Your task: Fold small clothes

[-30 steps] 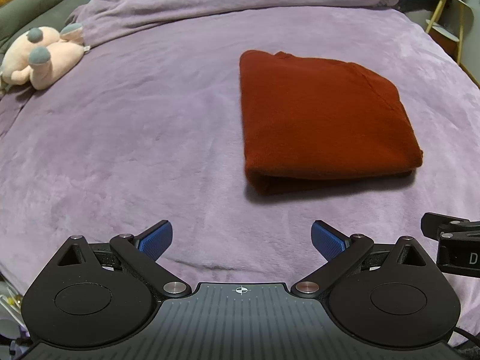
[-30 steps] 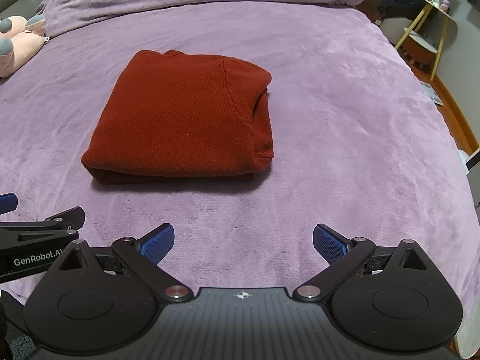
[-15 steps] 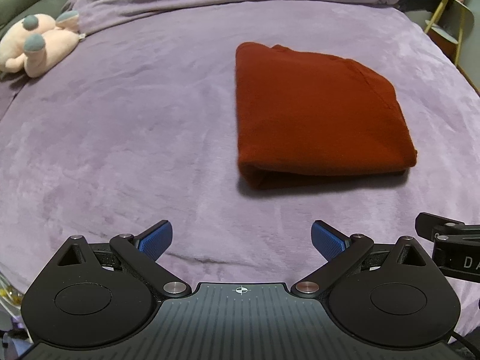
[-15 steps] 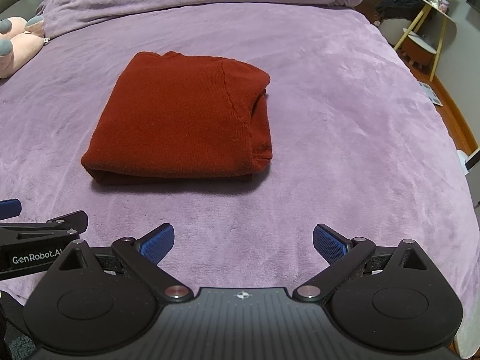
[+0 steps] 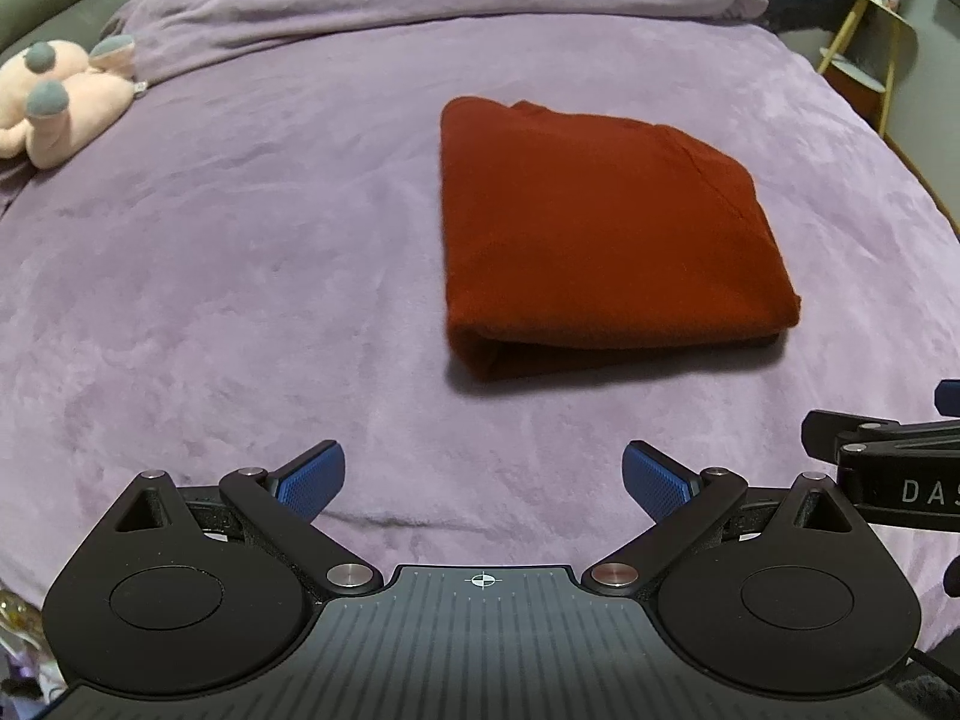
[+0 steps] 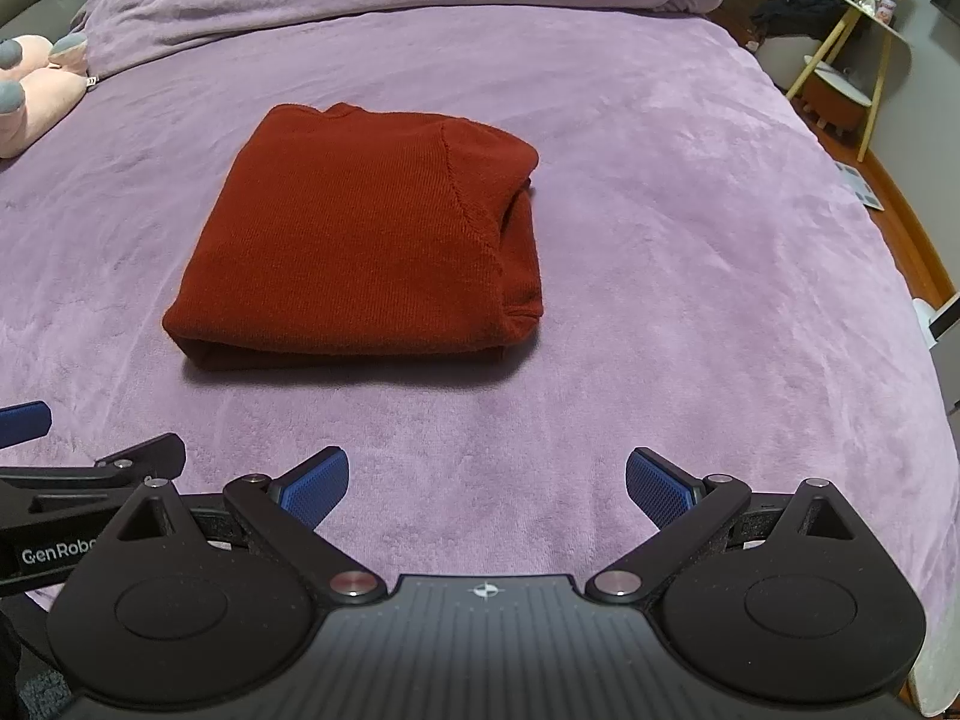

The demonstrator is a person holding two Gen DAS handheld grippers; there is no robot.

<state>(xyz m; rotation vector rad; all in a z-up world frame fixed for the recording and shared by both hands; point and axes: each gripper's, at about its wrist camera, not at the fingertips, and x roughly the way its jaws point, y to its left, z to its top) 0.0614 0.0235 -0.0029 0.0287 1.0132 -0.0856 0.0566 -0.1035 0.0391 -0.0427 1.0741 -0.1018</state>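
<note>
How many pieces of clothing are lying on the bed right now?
1: a folded red sweater lies on the purple blanket, ahead of both open tongs. Others may lie outside the pictures.

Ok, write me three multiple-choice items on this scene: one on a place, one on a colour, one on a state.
1. Where does the plush toy lie, seen from the left wrist?
A. far left of the bed
B. on the sweater
C. between the gripper fingers

2. What colour is the sweater?
A. blue
B. rust red
C. white

3. What state is the sweater in?
A. spread flat, unfolded
B. folded into a compact block
C. hanging from a gripper

Answers:
1 A: it rests on the purple blanket, well apart from the sweater.
2 B: it stands out rust red against the blanket.
3 B: stacked layers show at its near edge, and the left gripper and right gripper are both open and empty.
</note>
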